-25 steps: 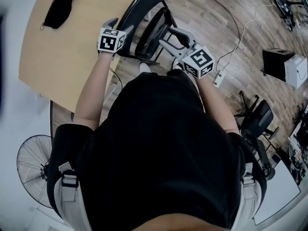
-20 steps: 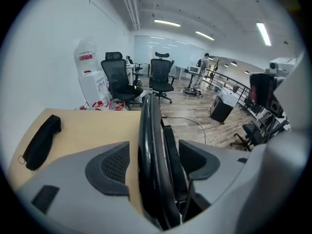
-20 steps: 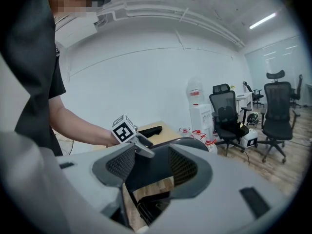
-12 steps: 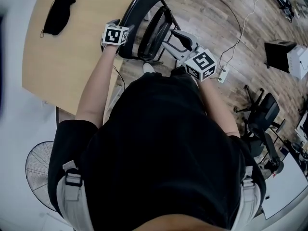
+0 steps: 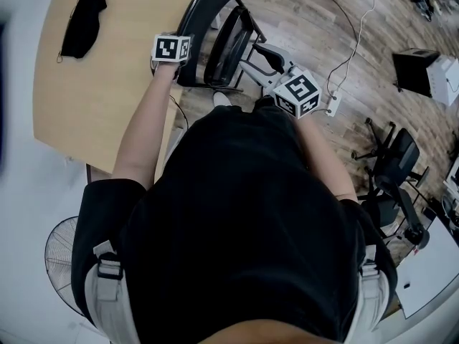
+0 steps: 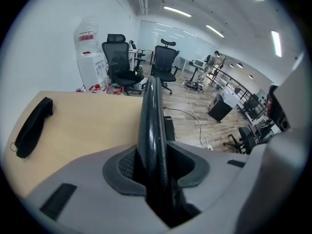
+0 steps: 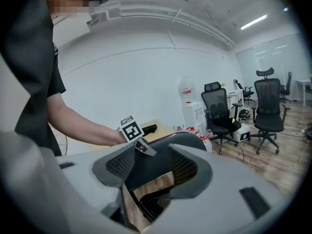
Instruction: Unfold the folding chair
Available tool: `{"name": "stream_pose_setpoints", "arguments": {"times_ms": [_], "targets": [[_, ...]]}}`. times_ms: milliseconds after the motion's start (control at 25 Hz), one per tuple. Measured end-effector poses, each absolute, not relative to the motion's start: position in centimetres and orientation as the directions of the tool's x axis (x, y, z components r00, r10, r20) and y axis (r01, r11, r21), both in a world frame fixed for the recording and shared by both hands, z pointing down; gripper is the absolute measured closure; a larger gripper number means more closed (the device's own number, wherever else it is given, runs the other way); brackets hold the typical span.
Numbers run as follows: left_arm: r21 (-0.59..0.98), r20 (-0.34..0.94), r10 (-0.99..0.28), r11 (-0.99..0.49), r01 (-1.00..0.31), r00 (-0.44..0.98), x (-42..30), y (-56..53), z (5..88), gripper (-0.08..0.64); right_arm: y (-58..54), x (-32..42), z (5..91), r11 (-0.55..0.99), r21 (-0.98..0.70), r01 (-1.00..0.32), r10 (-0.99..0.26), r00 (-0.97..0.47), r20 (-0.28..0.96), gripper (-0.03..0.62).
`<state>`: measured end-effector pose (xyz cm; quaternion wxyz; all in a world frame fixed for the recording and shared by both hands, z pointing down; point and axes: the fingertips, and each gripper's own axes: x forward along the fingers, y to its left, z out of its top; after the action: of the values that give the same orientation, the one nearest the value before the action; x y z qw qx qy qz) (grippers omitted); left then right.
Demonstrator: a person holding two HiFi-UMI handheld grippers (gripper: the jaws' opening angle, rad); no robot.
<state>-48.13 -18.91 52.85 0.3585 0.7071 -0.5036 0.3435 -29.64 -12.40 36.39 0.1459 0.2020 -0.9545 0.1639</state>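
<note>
The folded black chair point(image 5: 228, 41) stands beside the wooden table point(image 5: 107, 84). My left gripper point(image 5: 176, 57) points down over the chair's outer backrest rim point(image 6: 151, 126). Its jaws are closing, and the pads point(image 6: 122, 165) press on the rim from both sides. My right gripper point(image 5: 249, 57) reaches in from the right and is shut on the inner black seat panel point(image 7: 146, 162). In the right gripper view the left gripper's marker cube point(image 7: 130, 129) shows just past that panel. The chair's legs are hidden under my arms and body.
A black pouch point(image 5: 80, 24) lies on the table's far side. A floor fan point(image 5: 68, 264) stands at lower left. A power strip point(image 5: 331, 106) with cables, a black box point(image 5: 414, 70) and office chairs point(image 5: 391, 167) occupy the wooden floor to the right.
The left gripper has come down onto the backrest rim, and its jaws have gone from wide open to closed on it. The right gripper kept its hold and place.
</note>
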Motion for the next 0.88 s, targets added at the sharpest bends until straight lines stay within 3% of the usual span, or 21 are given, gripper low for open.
{"name": "stream_pose_setpoints", "arguments": {"times_ms": [480,880], "targets": [[0.184,0.855,-0.445,-0.221,-0.958,0.267,-46.6,-18.5,52.3,0.453,-11.1,-30.4,38.3,0.827,-0.291,-0.482,-0.367,-0.853,0.37,0.379],[0.203,0.83,-0.465,-0.262,-0.943,0.308,-43.8,-17.9,51.5,0.463,-11.1,-28.5,42.2,0.706,-0.329,-0.627,-0.473,-0.763,0.441,0.379]]}}
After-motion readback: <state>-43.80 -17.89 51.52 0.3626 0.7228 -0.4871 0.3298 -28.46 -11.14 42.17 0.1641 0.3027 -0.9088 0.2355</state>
